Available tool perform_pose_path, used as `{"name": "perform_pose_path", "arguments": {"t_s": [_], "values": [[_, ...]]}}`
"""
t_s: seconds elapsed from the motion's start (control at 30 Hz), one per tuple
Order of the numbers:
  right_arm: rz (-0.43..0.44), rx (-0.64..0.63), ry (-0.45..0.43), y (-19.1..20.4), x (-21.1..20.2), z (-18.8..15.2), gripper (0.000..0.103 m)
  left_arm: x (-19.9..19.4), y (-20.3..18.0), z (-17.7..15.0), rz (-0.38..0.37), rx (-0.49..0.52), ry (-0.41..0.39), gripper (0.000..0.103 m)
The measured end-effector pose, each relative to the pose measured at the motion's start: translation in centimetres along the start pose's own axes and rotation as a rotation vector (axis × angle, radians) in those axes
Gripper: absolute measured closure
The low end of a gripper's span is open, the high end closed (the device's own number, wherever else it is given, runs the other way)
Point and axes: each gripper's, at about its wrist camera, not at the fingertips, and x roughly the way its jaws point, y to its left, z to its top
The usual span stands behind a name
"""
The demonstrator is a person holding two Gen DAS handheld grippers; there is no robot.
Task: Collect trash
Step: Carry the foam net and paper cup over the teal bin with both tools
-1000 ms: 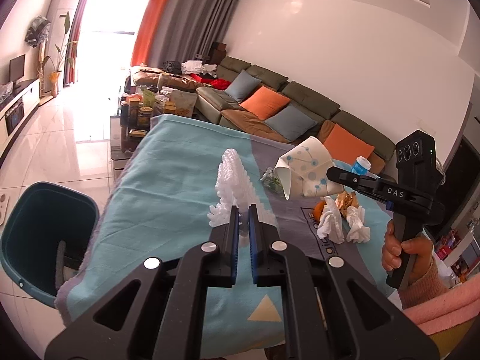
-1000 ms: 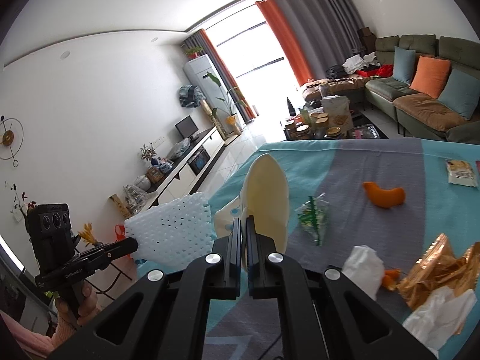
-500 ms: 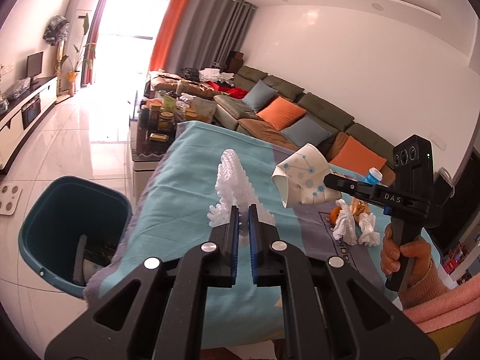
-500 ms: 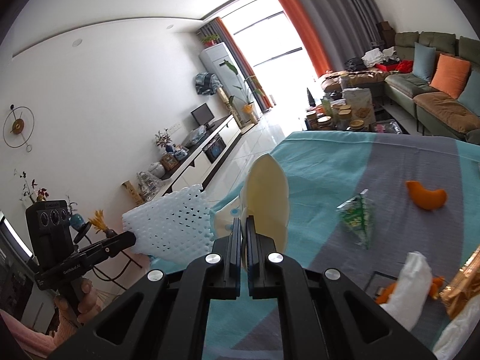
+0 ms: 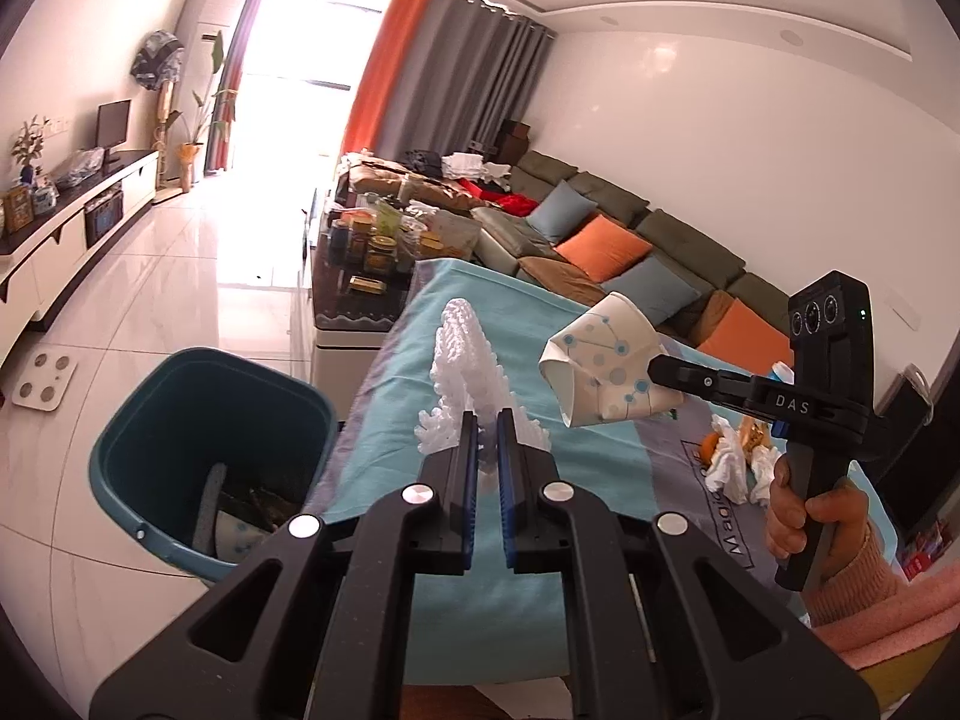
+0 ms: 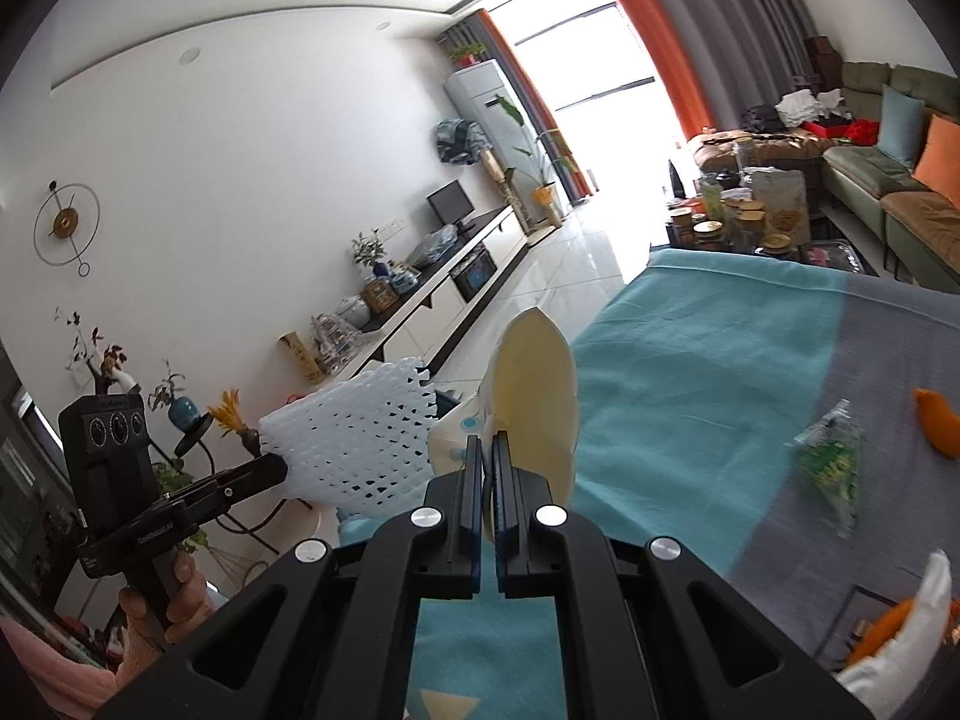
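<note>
Trash half-cleared: left gripper [image 5: 486, 420] clamps white foam mesh sleeve [image 5: 465, 354], right gripper [image 6: 486, 450] pinches crushed dotted paper cup [image 6: 531, 384], both near teal plastic bin [image 5: 198, 372] w/ scraps inside; tissues [image 5: 729, 462], orange peel [image 6: 936, 420] & green wrapper [image 6: 831, 462] left on table.

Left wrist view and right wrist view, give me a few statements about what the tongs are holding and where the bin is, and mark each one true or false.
1. The left tongs are shut on a white foam net. True.
2. The right tongs hold an orange peel. False: they pinch a flattened paper cup; the orange peel lies on the tablecloth.
3. The teal bin stands on the floor beside the table. True.
4. The teal bin is empty. False: some trash already lies at its bottom.
5. Crumpled tissues lie on the table. True.
</note>
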Motion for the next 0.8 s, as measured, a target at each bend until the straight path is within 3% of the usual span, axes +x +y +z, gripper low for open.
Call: {"name": "perform_pose_path", "arguments": {"t_s": [0.8], "values": [[0.112,-0.086,0.12,5.1,7.7,1.7,0.101,-2.6,6.3,-0.7,0.162,-0.13,-0.04,0.096]]}}
